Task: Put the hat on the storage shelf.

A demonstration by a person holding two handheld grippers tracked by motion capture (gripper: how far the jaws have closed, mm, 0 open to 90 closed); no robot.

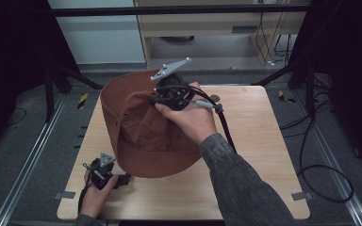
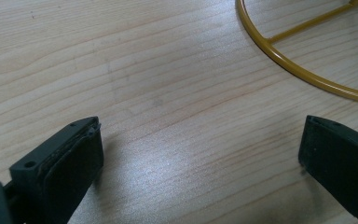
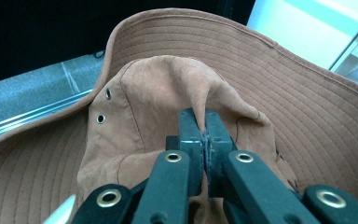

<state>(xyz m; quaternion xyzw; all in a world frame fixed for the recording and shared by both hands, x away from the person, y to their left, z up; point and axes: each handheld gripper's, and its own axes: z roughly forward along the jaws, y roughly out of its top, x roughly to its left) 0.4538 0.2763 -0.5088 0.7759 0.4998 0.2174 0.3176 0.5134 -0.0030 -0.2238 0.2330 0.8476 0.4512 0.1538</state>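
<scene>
While right gripper (image 3: 204, 135) pinches its crown, hat (image 1: 141, 127) tilts brim-up.

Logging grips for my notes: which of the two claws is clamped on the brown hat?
The right claw, its jaws pinched shut on the hat crown. The left claw stands open over bare table.

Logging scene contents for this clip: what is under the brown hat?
Under the brown hat the high view shows only the wooden table around it. The left gripper view shows a yellow wire ring on the table; whether it lies beneath the hat cannot be told.
</scene>
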